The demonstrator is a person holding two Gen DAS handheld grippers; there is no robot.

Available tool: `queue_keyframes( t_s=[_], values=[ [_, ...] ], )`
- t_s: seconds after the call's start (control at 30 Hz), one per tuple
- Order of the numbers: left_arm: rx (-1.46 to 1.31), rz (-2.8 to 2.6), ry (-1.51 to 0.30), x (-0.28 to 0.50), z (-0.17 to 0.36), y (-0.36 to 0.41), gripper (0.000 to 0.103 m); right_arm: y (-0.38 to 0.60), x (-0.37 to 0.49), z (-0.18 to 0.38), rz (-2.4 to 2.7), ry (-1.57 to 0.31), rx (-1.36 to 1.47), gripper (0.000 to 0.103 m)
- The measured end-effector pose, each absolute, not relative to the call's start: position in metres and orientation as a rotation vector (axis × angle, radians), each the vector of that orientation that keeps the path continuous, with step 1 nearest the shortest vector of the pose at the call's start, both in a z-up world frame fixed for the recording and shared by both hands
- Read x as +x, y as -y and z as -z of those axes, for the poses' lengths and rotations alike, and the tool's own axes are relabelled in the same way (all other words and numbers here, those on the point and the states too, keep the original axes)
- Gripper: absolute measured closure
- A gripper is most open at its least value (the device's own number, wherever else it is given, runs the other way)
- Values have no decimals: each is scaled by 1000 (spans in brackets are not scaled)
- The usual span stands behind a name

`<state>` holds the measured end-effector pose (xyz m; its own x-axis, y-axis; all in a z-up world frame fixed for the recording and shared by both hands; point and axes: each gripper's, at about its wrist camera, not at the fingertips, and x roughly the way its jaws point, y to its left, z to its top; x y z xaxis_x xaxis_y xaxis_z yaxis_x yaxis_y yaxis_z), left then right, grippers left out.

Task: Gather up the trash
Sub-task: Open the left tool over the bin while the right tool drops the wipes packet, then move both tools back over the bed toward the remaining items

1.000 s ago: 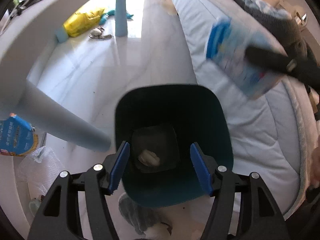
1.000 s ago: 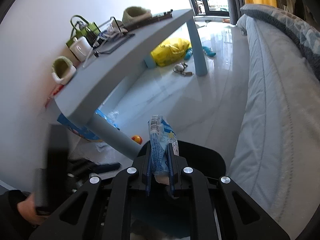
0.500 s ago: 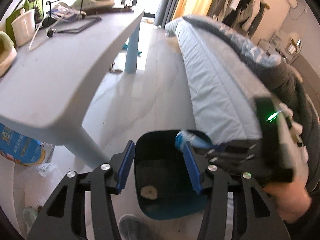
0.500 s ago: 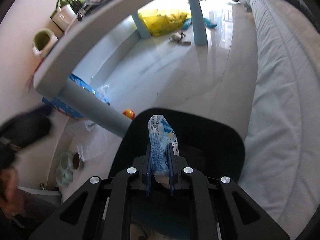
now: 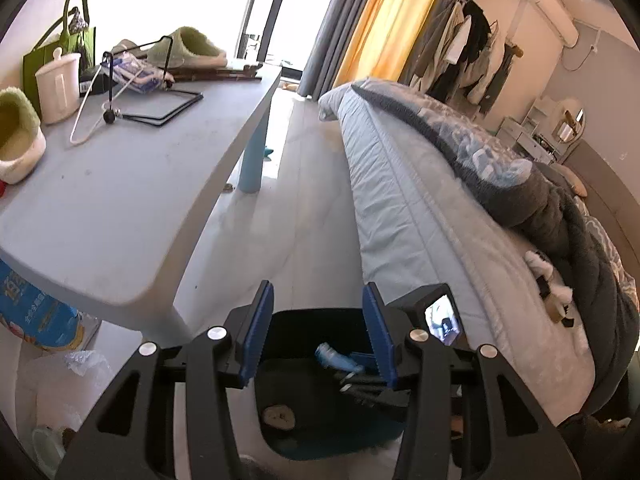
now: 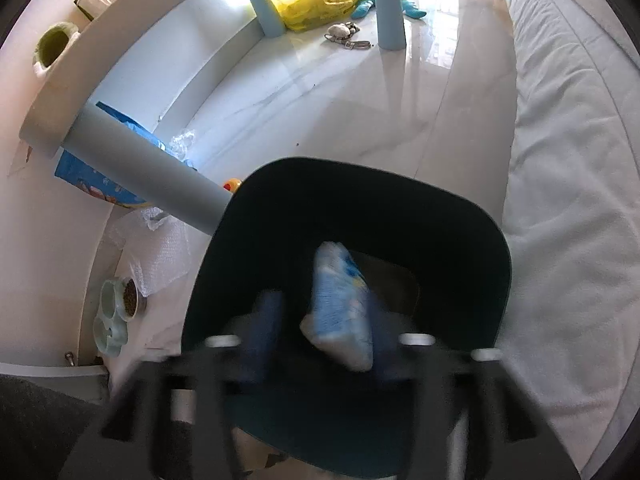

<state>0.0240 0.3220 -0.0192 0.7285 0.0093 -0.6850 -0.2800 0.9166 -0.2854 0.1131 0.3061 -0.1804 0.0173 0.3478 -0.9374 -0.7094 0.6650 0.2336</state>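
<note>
A dark blue bin (image 6: 360,178) stands on the floor between table and bed. My right gripper (image 6: 322,334) hangs blurred over its mouth, its jaws opening. A blue-and-white wrapper (image 6: 340,304) lies loose between them, leaning on the right finger. In the left wrist view the bin (image 5: 320,436) sits low, with the wrapper's tip (image 5: 334,356) and a pale scrap (image 5: 278,416) inside. My left gripper (image 5: 318,334) is above the bin, its jaws closing with nothing between the blue pads.
The grey table (image 5: 120,200) holds slippers, a white jar and a wire stand; its leg (image 6: 148,164) touches the bin's left side. The bed (image 5: 420,220) runs along the right. Bubble wrap (image 6: 160,256), a pet bowl (image 6: 120,308) and a blue bag (image 6: 92,184) lie left.
My right gripper came down over the bin and its jaws spread, letting go of the wrapper. My left gripper rose and tilted up, bringing the tabletop into view, and its jaws narrowed.
</note>
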Motion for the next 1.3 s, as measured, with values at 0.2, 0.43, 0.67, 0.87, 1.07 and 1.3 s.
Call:
queue_keyframes(
  t_s=[0.2,0.43,0.67,0.87,1.07,1.3],
  values=[
    [-376,-174,-687,21,4,-322,57,-304,111,161,-874,-1278,-336,43],
    [-335,-183,-614,23,-17,-307,57,-294,104,122,-949,-1191,-295,43],
    [-332,-170,-570,30,-32,-290,57,-273,101,78,-1022,-1069,-236,41],
    [-301,-152,-523,35,-48,-270,57,-237,105,44,-1020,-938,-205,41],
    [-272,-106,-540,53,-45,-240,54,-194,115,30,-960,-872,-200,41],
    [-242,-47,-550,72,-41,-200,44,-144,124,23,-888,-833,-177,41]
  ],
)
